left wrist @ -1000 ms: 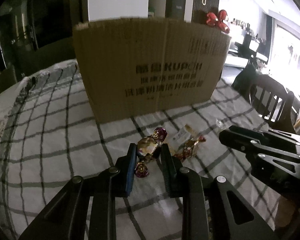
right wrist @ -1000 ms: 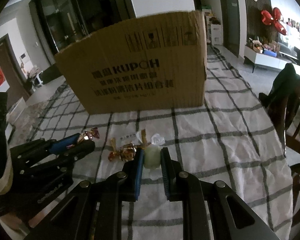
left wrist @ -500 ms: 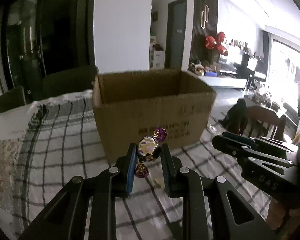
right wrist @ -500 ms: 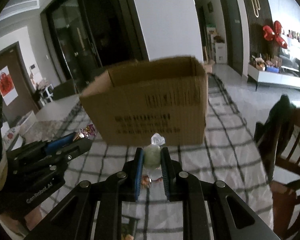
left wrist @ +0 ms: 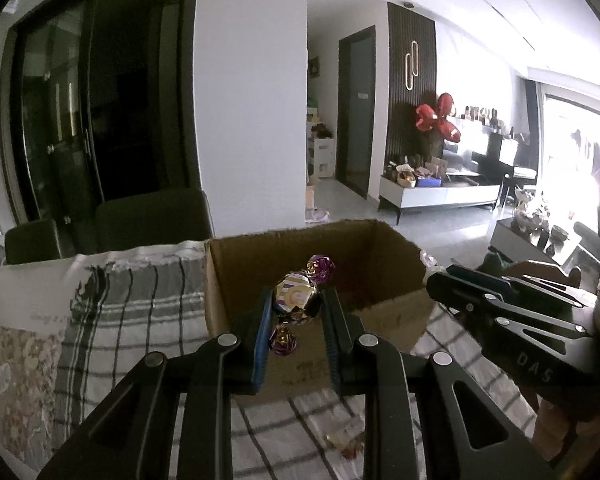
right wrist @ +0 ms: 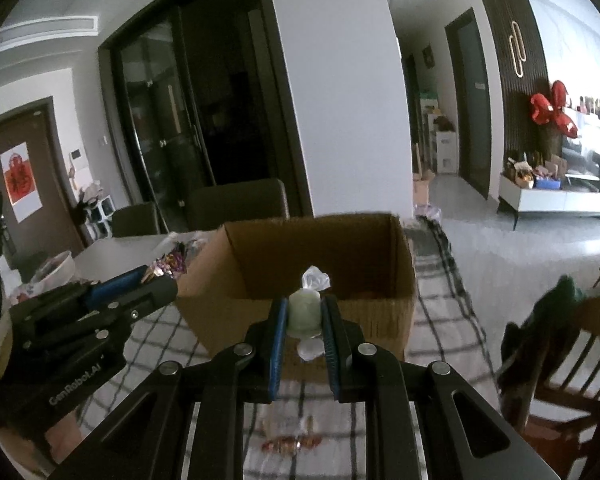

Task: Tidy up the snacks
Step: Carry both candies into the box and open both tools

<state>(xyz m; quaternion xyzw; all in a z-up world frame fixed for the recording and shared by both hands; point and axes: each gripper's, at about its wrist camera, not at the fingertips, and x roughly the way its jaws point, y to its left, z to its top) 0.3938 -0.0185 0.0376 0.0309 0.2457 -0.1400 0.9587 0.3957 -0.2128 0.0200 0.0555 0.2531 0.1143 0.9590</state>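
While both grippers hang above the near part of the table [left wrist: 132,320], which is covered in a checked cloth, each is clamped on one sweet. Left gripper [left wrist: 296,312]: jaws closed on a gold-and-purple wrapped candy [left wrist: 296,298], its twisted ends showing above and below the pads, held in the air in front of the near wall of the open cardboard box [left wrist: 384,264]. Right gripper [right wrist: 304,316]: jaws closed on a pale green candy in clear wrap [right wrist: 305,312], likewise in the air before the box's near wall. The box stands on the cloth toward the far edge of the table, top flaps open; its interior is dark and its contents cannot be made out. Two or three wrapped sweets [right wrist: 288,444] lie on the cloth below the grippers, toward the near edge, though blur makes the count uncertain. Dark chairs [left wrist: 152,216] stand beyond the far edge, and a wooden chair [right wrist: 572,364] stands off the table's right side.
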